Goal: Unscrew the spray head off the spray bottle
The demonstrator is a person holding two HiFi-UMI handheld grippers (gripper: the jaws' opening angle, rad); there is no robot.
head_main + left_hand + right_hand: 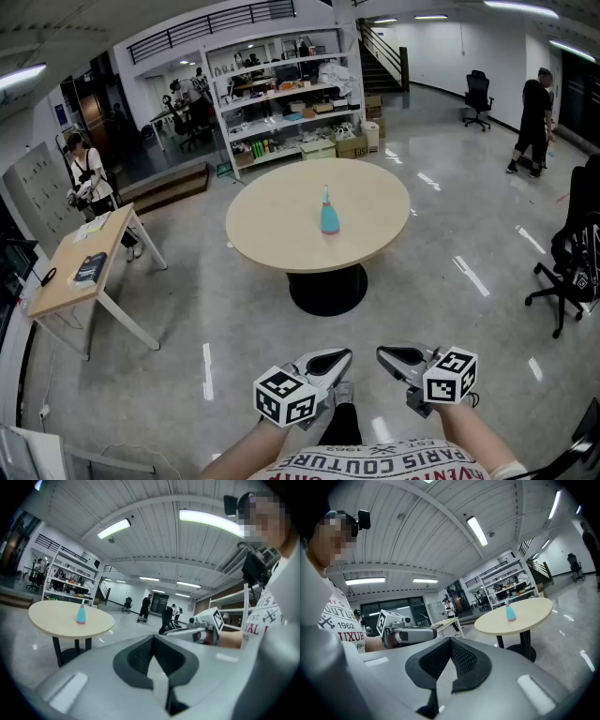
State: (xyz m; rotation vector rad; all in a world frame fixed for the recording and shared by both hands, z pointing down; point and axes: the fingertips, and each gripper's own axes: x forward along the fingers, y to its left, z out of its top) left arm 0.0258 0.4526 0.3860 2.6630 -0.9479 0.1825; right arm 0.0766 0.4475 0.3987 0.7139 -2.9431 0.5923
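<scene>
A teal spray bottle (329,212) with a pale spray head stands upright near the middle of a round beige table (272,225). It also shows small in the left gripper view as the bottle (81,613) and in the right gripper view as the bottle (511,611). My left gripper (343,356) and right gripper (384,354) are held close to my body, well short of the table, tips turned toward each other. Both are shut with nothing between the jaws.
A black table base (326,289) stands on the glossy floor. A wooden desk (80,262) is at the left, shelving (281,94) behind the table, and a black office chair (574,253) at the right. People stand at the far left and far right.
</scene>
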